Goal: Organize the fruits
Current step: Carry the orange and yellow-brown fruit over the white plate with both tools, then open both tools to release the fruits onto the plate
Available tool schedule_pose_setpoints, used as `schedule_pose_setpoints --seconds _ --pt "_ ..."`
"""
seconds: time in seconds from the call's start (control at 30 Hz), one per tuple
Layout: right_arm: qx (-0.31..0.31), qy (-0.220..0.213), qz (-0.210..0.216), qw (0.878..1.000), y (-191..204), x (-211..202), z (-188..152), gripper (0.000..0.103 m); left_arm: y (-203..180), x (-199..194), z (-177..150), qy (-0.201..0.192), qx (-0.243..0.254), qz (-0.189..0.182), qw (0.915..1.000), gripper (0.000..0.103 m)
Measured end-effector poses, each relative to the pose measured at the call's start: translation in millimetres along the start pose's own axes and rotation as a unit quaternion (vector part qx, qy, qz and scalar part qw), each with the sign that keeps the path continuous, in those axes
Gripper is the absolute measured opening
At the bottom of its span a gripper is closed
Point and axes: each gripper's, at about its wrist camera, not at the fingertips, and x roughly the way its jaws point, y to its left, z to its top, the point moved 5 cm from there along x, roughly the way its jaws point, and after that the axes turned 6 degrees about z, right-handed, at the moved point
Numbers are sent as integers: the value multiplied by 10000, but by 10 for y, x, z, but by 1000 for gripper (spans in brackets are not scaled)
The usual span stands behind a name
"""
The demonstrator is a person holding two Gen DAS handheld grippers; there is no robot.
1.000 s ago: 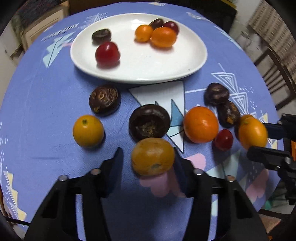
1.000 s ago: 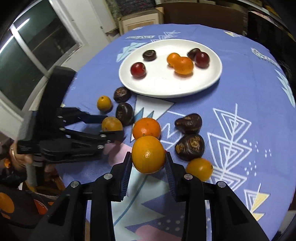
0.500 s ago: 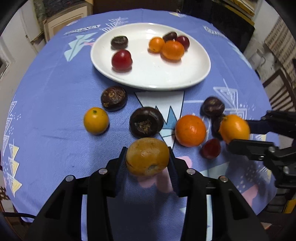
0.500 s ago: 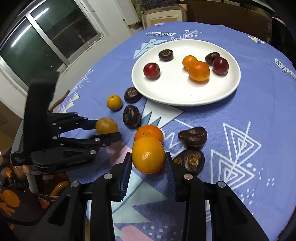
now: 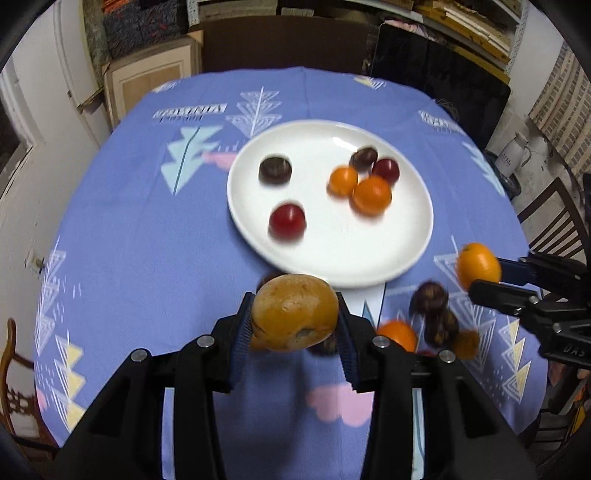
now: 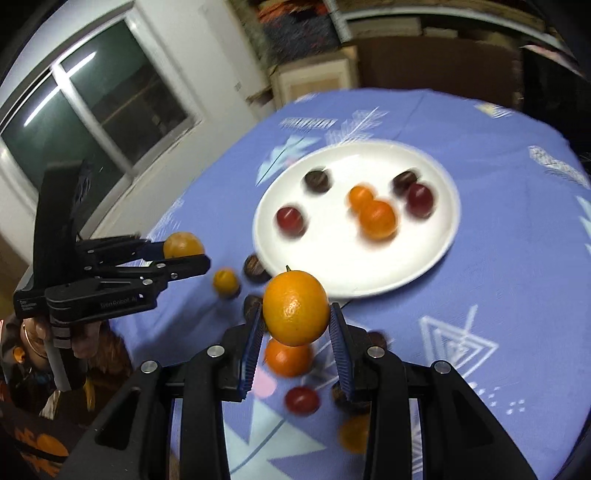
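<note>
Dim room: dark window (image 6: 96, 107) in white wall, cabinet (image 5: 151, 77), stacked shelves (image 5: 461, 26), wooden chair (image 5: 554, 218) beside tabletop (image 5: 147, 240).

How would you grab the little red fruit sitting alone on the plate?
Take the red fruit around its widest middle, coming straight down from above. It is round and smooth, so a higher pinch would likely slip. White plate lies bare around it, leaving room for both fingers.

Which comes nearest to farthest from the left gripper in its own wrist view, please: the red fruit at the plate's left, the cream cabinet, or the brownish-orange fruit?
1. Brownish-orange fruit, held in the left gripper.
2. Red fruit, on the white plate.
3. Cream cabinet, beyond the table.
</note>
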Motion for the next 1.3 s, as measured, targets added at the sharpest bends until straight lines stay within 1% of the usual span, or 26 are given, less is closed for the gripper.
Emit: schedule_pose_setpoints --seconds 0.13,0.2,0.27,0.43,0.53,0.6,0.67,0.73,0.93,1.1,1.3 --pt "259 -480 -252 9982 -137 -194 185 36 -15 56 310 -101 186 -93 9997 40" --pt "316 -635 -339 9969 -166 -237 284 36 -33 95 480 -156 263 -171 9994 40" --pt "361 -724 -396 9959 -175 -240 368 36 -41 149 623 -180 318 -199 9991 40" --pt "388 -830 -443 9948 -151 -177 524 36 -89 295 852 -180 505 -215 9983 40" --pt "417 -809 -454 9948 -147 -63 606 36 -114 403 934 -147 574 -210 9980 40" --pt "478 -773 -436 9949 -162 48 686 36 -130 532 996 -33 609 -140 9980 40" --pt "515 -778 -439 9947 -187 145 787 36 -134 631 1030 57 591 -166 9981 40" --pt "523 -785 -434 9946 -198 212 866 36 -135 695 1065 72 597 -133 9981 40" --pt "535 -644 -559 9949 -321 473 1074 36 -83 874 1116 57 691 217 9974 40" --pt "583 -467 -655 9951 -461 694 1150 36 -39 1003 1152 142 669 224 9974 40" --pt "664 -397 -681 9947 -577 861 1226 37 -36 1104 1193 190 671 181 9974 41"
